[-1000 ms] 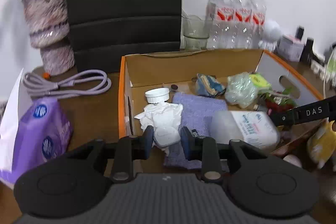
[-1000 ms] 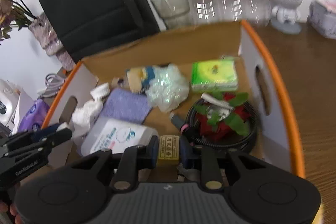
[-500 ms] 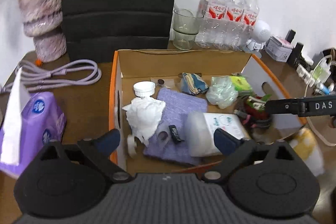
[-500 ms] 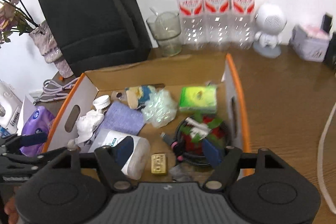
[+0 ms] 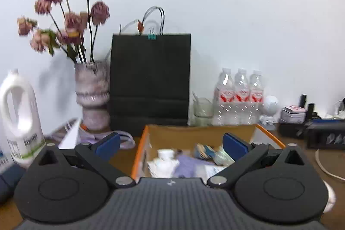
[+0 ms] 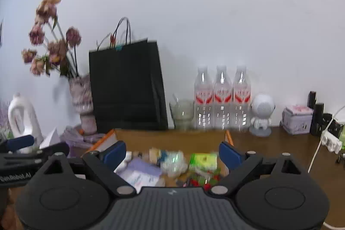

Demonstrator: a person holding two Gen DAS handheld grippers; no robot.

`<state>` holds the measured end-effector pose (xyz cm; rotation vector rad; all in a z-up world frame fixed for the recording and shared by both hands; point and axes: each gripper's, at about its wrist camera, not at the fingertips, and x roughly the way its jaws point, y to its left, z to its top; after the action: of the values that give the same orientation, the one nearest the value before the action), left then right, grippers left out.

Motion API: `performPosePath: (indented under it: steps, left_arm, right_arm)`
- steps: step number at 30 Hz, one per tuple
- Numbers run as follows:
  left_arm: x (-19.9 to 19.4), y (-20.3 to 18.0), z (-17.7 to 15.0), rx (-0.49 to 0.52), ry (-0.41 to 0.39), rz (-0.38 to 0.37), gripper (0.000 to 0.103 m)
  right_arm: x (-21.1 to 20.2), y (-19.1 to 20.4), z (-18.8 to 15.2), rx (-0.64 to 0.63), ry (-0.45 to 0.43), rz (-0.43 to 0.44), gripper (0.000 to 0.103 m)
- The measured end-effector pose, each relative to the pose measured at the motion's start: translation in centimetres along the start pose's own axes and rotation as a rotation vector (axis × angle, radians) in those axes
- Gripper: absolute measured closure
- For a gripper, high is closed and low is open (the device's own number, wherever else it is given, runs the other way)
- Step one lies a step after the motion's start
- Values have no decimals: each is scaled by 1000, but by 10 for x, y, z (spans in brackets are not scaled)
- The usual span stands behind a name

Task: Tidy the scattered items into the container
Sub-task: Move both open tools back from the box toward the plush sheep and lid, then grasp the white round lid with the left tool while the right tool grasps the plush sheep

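Both grippers are up and back from the box compared with the earlier frames, where each hung low over its contents with jaws nearly shut, the left on a small white piece, the right on a little yellow block. Left gripper [image 5: 171, 144] now has jaws spread wide, just been opening, nothing between them. Right gripper [image 6: 172, 153] same: jaws just opened, wide, empty. Reads as both items dropped off, this delivery done. Cardboard box [image 5: 200, 133] with orange rim sits on the wooden table [image 6: 280, 143], below and ahead of both tongs, seen through the gaps. Inside: purple cloth [image 6: 142, 165], green packet [image 6: 203, 161], white crumpled tissue [image 5: 160, 163], blurred. Purple cable [image 5: 125, 139] left of the box looks still out, maybe next.
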<state>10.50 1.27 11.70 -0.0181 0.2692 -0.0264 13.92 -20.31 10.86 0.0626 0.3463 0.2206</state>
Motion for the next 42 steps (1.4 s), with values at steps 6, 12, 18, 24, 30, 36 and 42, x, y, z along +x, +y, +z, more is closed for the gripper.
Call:
performPosePath:
  steps: [6, 12, 18, 24, 30, 36, 42]
  left_arm:
    - [-36, -2, -6, -11, -8, 26, 0]
    - [-119, -5, -63, -53, -4, 10, 0]
    - [-172, -14, -114, -75, 124, -58, 0]
    - [-181, -20, -125, -58, 148, -84, 0]
    - [-132, -34, -108, 29, 139, -149, 0]
    - [-28, -68, -81, 115, 214, -296, 0]
    - [49, -97, -85, 163, 317, -319, 15]
  right_arm:
    - [-26, 5, -14, 33, 4, -13, 10]
    - [-100, 9, -78, 115, 56, 1, 10]
    - [-159, 10, -133, 117, 178, 9, 10]
    - [-175, 6, -153, 130, 203, -5, 10]
    - [-123, -24, -120, 92, 136, -79, 10]
    - [-33, -76, -94, 142, 212, -255, 11]
    - [-14, -101, -109, 242, 260, -184, 13]
